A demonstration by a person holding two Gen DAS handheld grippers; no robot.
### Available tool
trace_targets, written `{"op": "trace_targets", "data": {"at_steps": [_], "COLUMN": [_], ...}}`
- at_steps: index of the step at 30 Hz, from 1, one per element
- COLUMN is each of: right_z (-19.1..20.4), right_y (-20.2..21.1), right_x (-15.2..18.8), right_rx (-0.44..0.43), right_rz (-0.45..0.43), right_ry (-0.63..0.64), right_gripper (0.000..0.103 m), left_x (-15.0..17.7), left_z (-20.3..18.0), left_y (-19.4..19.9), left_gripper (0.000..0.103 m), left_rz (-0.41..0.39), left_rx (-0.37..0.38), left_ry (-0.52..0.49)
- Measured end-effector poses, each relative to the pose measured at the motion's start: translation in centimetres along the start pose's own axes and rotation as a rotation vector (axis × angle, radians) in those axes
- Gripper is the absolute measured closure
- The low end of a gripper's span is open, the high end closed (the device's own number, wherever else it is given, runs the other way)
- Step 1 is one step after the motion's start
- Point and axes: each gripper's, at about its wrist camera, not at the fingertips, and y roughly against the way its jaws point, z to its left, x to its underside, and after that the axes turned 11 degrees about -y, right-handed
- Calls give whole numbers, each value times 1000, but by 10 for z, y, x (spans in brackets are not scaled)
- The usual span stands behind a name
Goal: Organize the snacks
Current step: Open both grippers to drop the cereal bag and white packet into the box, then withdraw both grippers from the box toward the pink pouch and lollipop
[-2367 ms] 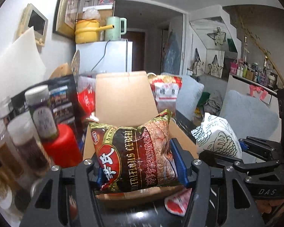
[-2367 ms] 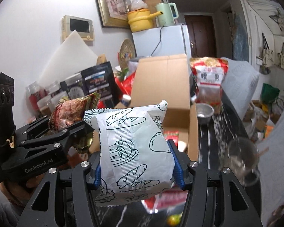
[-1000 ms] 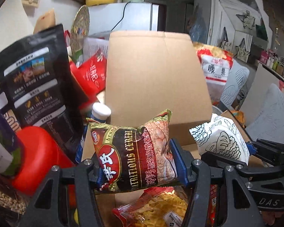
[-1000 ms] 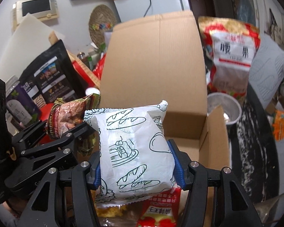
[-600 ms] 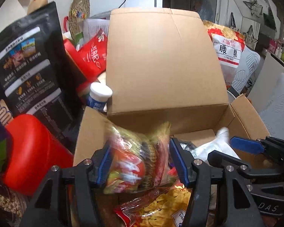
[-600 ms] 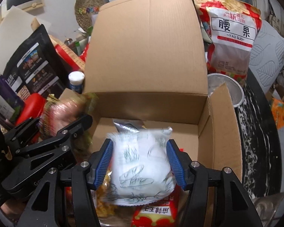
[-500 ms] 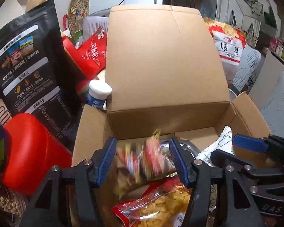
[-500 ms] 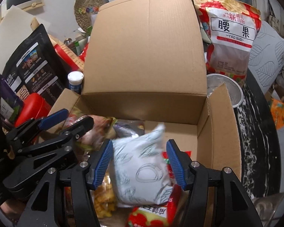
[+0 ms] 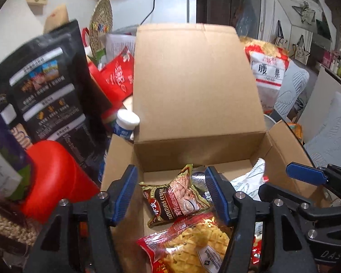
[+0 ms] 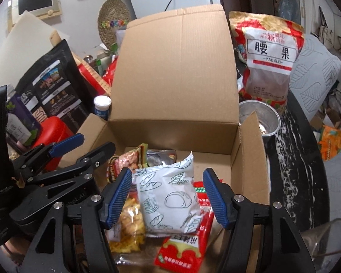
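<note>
An open cardboard box (image 9: 200, 145) (image 10: 175, 127) stands below both grippers, its lid flap upright at the back. Inside lie a dark red cereal packet (image 9: 172, 200) (image 10: 122, 161), a white bread packet (image 10: 168, 195) (image 9: 250, 179), a red bag of yellow chips (image 9: 193, 243) (image 10: 129, 225) and a red sachet (image 10: 184, 245). My left gripper (image 9: 170, 195) hangs over the cereal packet, jaws opening and clear of it. My right gripper (image 10: 167, 195) hovers above the bread packet, jaws opening, pads not touching it.
Left of the box stand a black pouch (image 9: 47, 91) (image 10: 54, 88), a red container (image 9: 54, 177) (image 10: 52, 129) and a small white-capped bottle (image 9: 126, 125) (image 10: 101, 108). A red and white cashew bag (image 10: 268, 56) (image 9: 268, 70) and a metal bowl (image 10: 261, 118) sit at the right.
Both grippers came over the box and opened. The cereal packet dropped out of the left gripper and the bread packet out of the right; both now lie inside the box.
</note>
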Motion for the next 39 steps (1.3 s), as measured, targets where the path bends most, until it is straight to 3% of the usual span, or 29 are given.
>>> {"op": "trace_targets", "data": {"at_steps": [16, 32, 39], "right_z": [21, 38, 33], "right_y": [97, 197, 217], "right_x": [23, 85, 117], "right_rx": [-11, 15, 39], "right_rz": [-130, -273, -312], "right_ry": [56, 126, 131], "right_gripper": [37, 32, 32], "left_x": [2, 36, 60], "left_z": [-14, -46, -57], "left_y": [107, 203, 219], "left_gripper": [42, 41, 29], "left_rz": [-146, -245, -253], "left_rx": [-9, 1, 43], "left_ry": [-30, -100, -115]}}
